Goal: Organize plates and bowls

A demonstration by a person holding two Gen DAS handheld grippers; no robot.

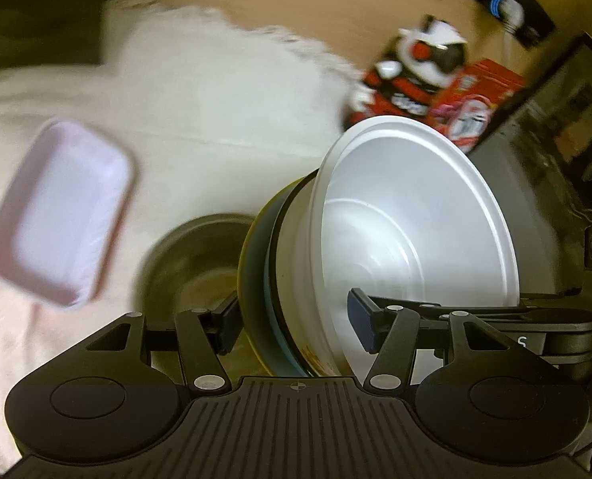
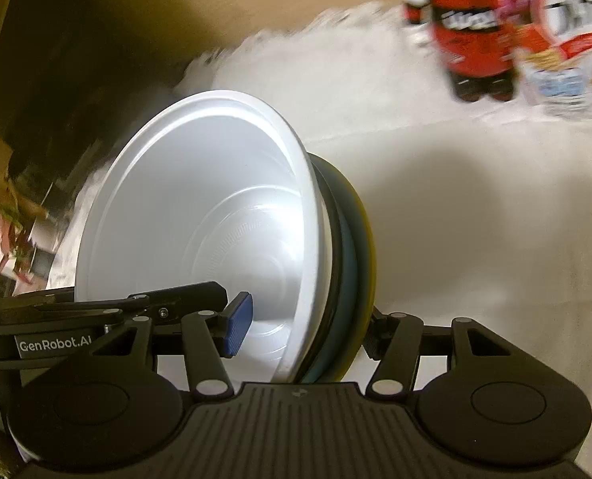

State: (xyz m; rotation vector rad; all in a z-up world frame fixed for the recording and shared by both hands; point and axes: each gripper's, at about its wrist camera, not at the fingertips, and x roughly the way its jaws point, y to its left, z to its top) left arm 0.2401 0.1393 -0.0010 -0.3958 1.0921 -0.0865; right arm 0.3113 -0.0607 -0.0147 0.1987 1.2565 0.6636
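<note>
Both grippers clamped the same nested stack of dishes, held tipped up on edge above the table. In the left wrist view the left gripper [image 1: 296, 329] had its fingers closed across the stack's lower rim: one blue pad lay inside the white bowl [image 1: 411, 231], the other pressed the outer yellow dish [image 1: 250, 279]. Between those two sat a dark-rimmed piece and a pale blue one, nested tightly — how many pieces in all could not be told. The right gripper [image 2: 302, 329] gripped the same stack from the opposite side, one blue pad inside the white bowl [image 2: 200, 215], the other finger behind the yellow dish [image 2: 366, 239]. Each gripper's arm showed at the edge of the other's view, beside the bowl. Below the stack, a metal bowl [image 1: 194, 263] stood on the white cloth [image 1: 216, 92], and a pale pink rectangular tray [image 1: 62, 211] lay well apart to its left. Farther back stood a red bottle [image 2: 471, 28] and a printed box [image 2: 567, 40] — both blurred.
</note>
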